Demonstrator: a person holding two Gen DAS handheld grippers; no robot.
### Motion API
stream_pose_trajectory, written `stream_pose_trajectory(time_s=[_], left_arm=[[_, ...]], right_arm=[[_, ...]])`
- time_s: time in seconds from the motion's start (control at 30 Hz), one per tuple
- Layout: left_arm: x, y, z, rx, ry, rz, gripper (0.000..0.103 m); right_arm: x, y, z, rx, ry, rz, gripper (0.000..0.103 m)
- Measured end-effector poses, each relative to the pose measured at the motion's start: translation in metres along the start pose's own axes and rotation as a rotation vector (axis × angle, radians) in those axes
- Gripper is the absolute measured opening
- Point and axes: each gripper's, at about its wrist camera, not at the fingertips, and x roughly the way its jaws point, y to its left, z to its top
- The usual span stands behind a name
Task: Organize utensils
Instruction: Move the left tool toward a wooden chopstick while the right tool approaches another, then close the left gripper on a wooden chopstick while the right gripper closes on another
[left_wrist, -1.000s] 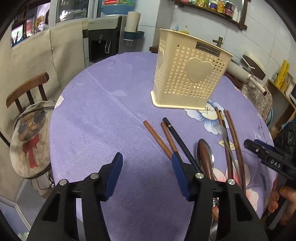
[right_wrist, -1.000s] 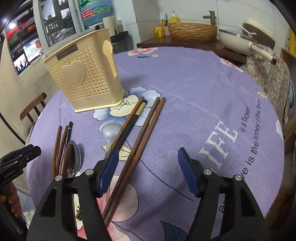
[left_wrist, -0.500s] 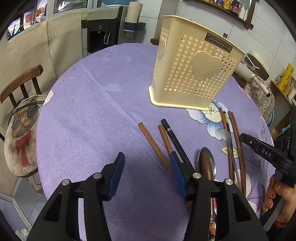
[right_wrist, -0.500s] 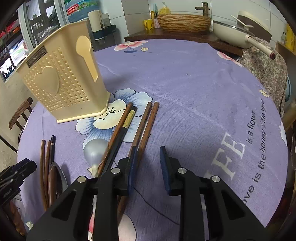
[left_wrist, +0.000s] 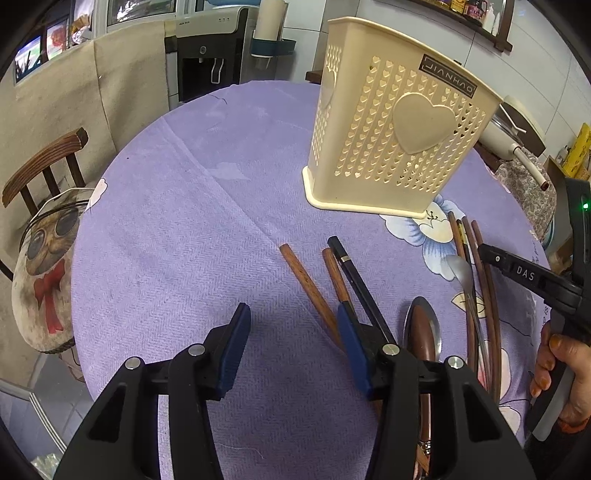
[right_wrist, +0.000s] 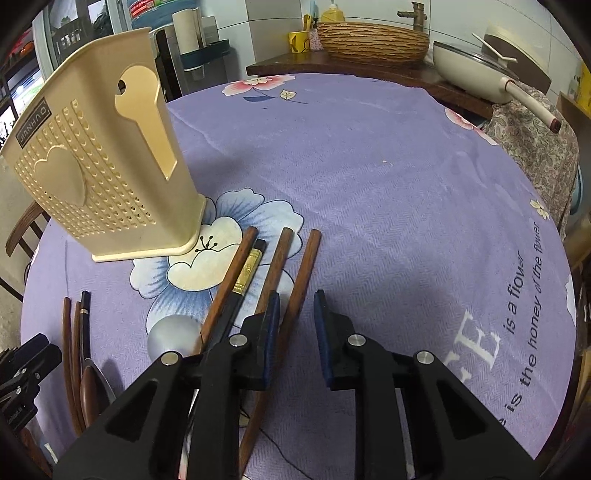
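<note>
Chopsticks and spoons lie flat on a round table with a purple flowered cloth (right_wrist: 369, 177). A cream plastic utensil holder (left_wrist: 395, 140) with heart-shaped holes stands upright on the cloth, at about 1 o'clock in the left wrist view and 10 o'clock in the right wrist view. The right gripper (right_wrist: 295, 325) is down low over the cloth, and its blue pads are close together on each side of the outermost brown chopstick (right_wrist: 301, 284); I cannot tell if the pads touch it. Just beside that stick, toward 10 o'clock, lie another brown chopstick (right_wrist: 277, 262), a black chopstick with a gold band (right_wrist: 249, 271) and one more brown stick (right_wrist: 231, 280). A silver spoon (right_wrist: 173, 334) lies by them at 9 o'clock. The left gripper (left_wrist: 293, 339) is spread wide and holds nothing. Two brown chopsticks (left_wrist: 306, 284) and a black chopstick (left_wrist: 354, 277) lie near its right pad. A spoon with a brown bowl (left_wrist: 423, 332) lies at 4 o'clock. A wooden chair with a dog cushion (left_wrist: 44, 254) stands beside the table at 9 o'clock.
</note>
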Motion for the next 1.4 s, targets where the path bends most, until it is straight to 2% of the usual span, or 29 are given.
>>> stream_pose_trajectory(time_s=[0.1,0.27,0.33,0.9,1.3,1.4], left_arm=[[0.003,-0.003,0.003,0.007,0.009,0.01,0.038],[0.007,-0.008,0.011,0.015,0.036,0.027,0.036],[0.012,-0.011,0.013,0.018,0.072,0.008,0.033],[0.026,-0.02,0.025,0.035,0.067,0.06,0.016],[0.023,-0.027,0.016,0.051,0.037,0.088,0.015],[0.022,-0.031,0.015,0.054,0.034,0.092,0.015]], right_arm=[[0.0,0.002,-0.001,-0.015,-0.01,-0.008,0.02],[0.0,0.001,0.0,-0.025,-0.001,0.0,0.02],[0.0,0.003,0.0,-0.034,0.002,0.001,0.02],[0.008,0.012,0.011,-0.075,0.011,-0.019,0.02],[0.008,0.017,0.008,-0.089,-0.015,-0.044,0.019],[0.007,0.02,0.005,-0.087,-0.019,-0.038,0.015]])
